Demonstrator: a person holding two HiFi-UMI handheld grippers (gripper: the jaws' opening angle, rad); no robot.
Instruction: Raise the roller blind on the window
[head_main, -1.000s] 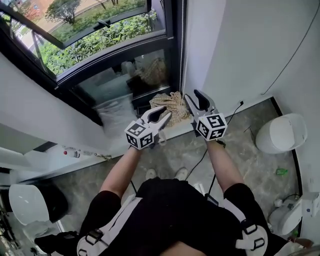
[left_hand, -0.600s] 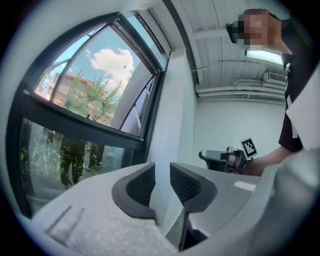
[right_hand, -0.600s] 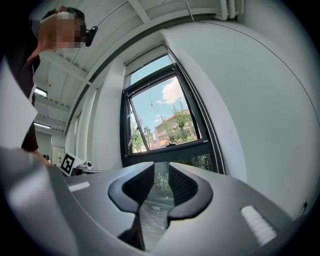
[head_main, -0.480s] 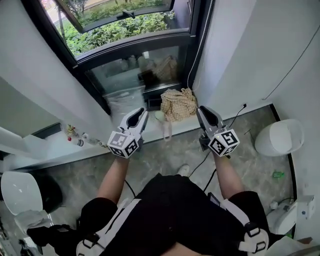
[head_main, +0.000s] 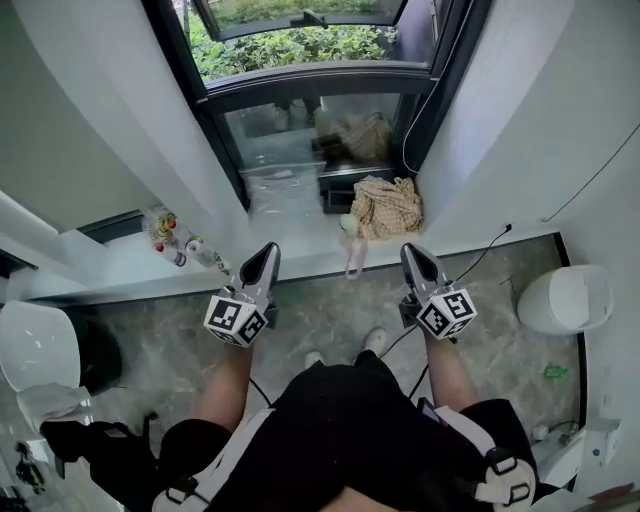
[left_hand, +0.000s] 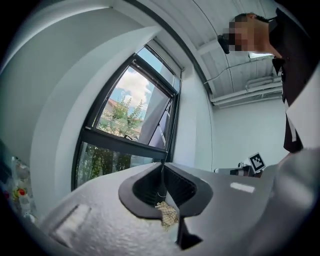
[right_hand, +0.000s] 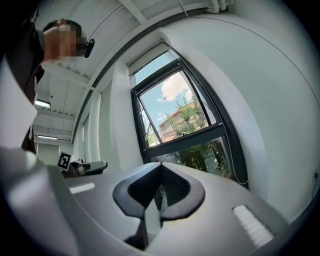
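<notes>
Fingers had just been closing and met on nothing as the left gripper (head_main: 267, 252) and right gripper (head_main: 413, 253) hung mid-frame, short of the window (head_main: 310, 45) at top centre.

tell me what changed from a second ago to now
Both grippers pulled back from the window sill and moved apart: the left gripper and right gripper are now short of it. Their jaws have just been closing and are together, with nothing between them. The woven bag stayed on the sill, untouched.
</notes>
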